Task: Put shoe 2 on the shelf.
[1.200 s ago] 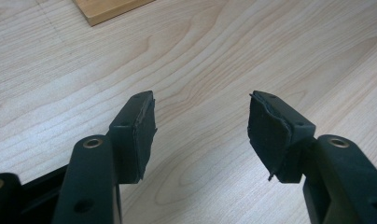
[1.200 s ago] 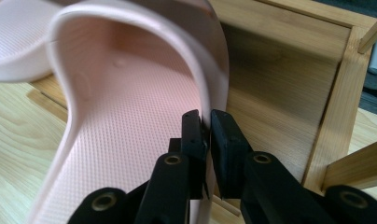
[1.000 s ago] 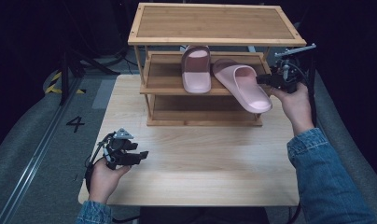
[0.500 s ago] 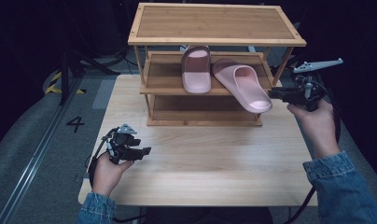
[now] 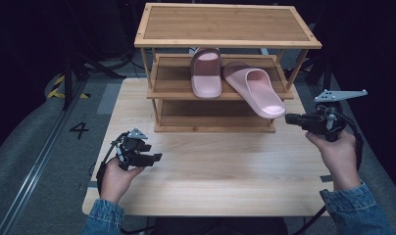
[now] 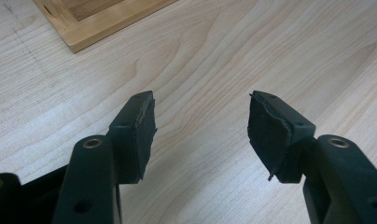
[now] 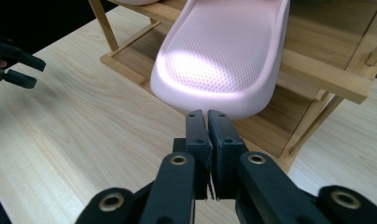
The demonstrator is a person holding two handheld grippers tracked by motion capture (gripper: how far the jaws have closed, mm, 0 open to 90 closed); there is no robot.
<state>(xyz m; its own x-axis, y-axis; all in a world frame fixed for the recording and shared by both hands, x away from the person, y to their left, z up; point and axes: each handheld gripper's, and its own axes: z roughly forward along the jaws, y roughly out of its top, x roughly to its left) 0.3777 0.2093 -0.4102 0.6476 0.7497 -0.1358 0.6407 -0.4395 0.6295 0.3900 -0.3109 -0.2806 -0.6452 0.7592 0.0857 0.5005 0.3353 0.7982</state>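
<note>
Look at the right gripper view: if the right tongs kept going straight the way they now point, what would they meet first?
Most likely the heel of the angled pink slipper that overhangs the rack's middle shelf. The shut right tongs aim at its rim; depth is unclear, so they might slip just under it.

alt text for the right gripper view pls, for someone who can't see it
The right gripper, its two black jaws closed together and empty, points at the heel of a pink slipper that overhangs the middle shelf of a bamboo rack. Pale wooden table lies below.
</note>
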